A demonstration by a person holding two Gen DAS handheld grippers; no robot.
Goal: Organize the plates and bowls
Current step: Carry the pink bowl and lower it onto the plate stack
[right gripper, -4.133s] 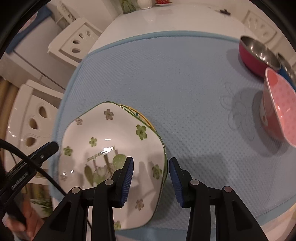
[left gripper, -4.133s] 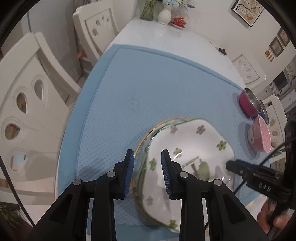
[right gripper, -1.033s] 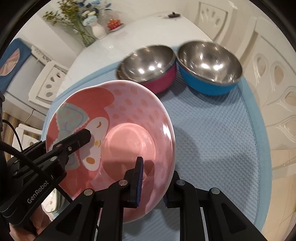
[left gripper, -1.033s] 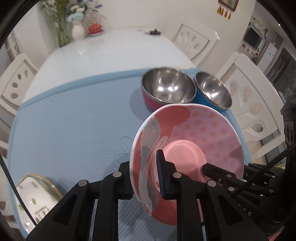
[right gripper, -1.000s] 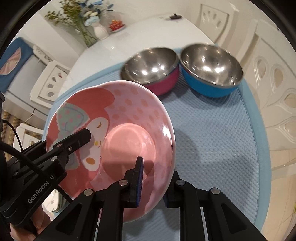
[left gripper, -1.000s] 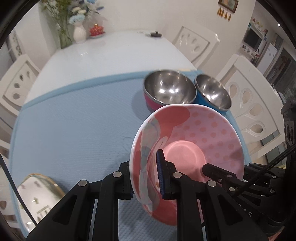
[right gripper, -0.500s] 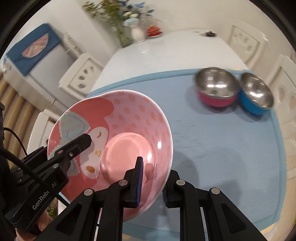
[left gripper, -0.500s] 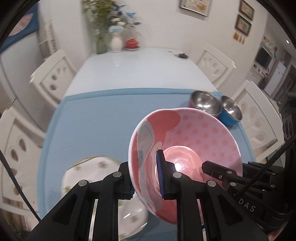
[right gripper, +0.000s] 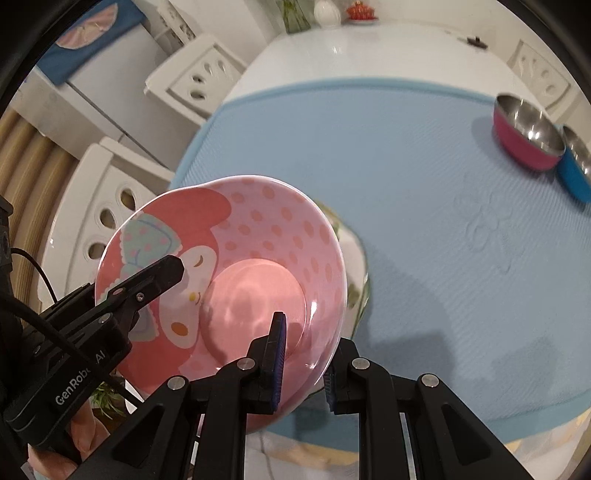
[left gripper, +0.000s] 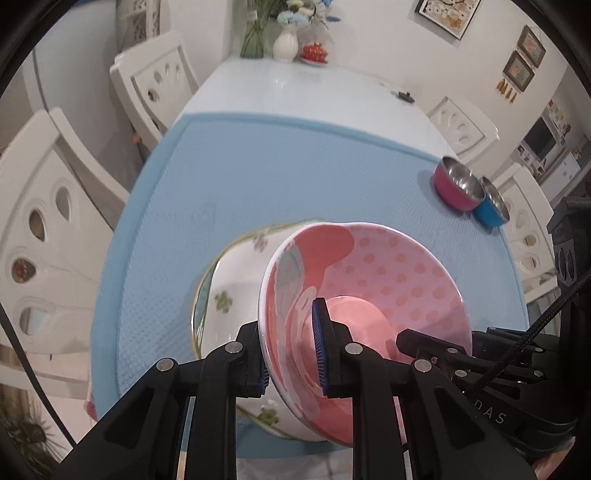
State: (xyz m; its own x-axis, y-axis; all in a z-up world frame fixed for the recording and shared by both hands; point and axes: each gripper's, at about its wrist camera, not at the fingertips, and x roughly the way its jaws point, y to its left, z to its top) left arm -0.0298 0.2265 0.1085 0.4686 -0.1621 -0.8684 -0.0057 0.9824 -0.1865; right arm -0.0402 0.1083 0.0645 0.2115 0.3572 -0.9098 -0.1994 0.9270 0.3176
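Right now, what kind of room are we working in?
Most likely a home dining room: a long white dining table with a blue mat, white cut-out chairs around it, a vase of flowers at the far end, and framed pictures on the wall.

Even, warm-white indoor light, bright. Glare streaks on the glossy white table [left gripper: 314, 88] at the far end; soft highlights inside the pink bowl [right gripper: 255, 291] and on the steel rim of the magenta bowl [right gripper: 532, 129]. Bowl and gripper arms throw a broad soft shadow on the blue mat [right gripper: 424, 332] to the right, so the light probably comes from overhead left. Strong fisheye bending, black vignette at corners. Chairs [left gripper: 48, 229] at left slightly smeared; near black arms sharp.
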